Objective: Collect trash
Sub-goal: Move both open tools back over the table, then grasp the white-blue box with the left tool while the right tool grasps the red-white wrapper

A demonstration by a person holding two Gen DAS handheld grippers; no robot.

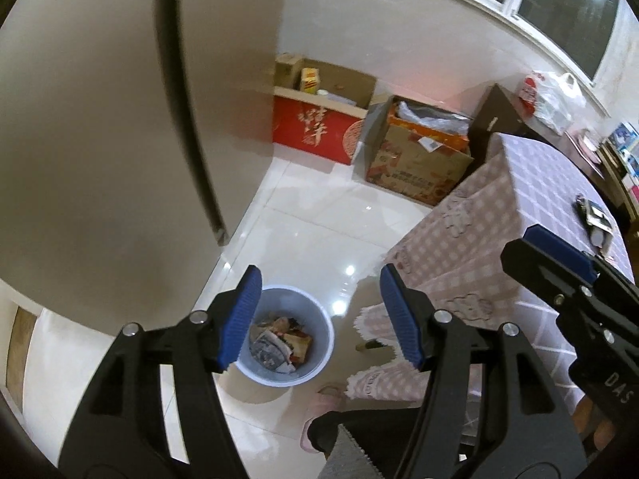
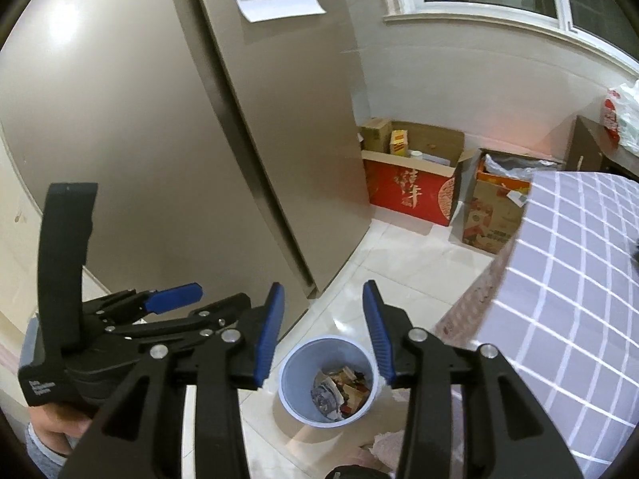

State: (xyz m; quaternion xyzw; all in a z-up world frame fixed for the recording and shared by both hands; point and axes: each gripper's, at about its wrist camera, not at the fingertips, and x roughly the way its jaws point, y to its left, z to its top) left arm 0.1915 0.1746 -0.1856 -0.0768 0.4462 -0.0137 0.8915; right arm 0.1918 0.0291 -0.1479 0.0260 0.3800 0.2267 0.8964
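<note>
Both grippers hang empty above the bin [image 1: 284, 335]: left gripper [image 1: 319, 315] released, right gripper [image 2: 323, 335] spread too. Trash [image 2: 339, 393] sits inside it on the floor, so likely the drop's done.

L tongs [image 1: 319, 315] open, empty, above bin [image 1: 324, 349].

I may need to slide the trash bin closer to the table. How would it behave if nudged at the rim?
The bin looks like thin plastic holding only some crumpled paper and wrappers, so it is probably light. On the glossy floor tiles it would likely slide easily. A push at the rim might tip it; push lower.
</note>
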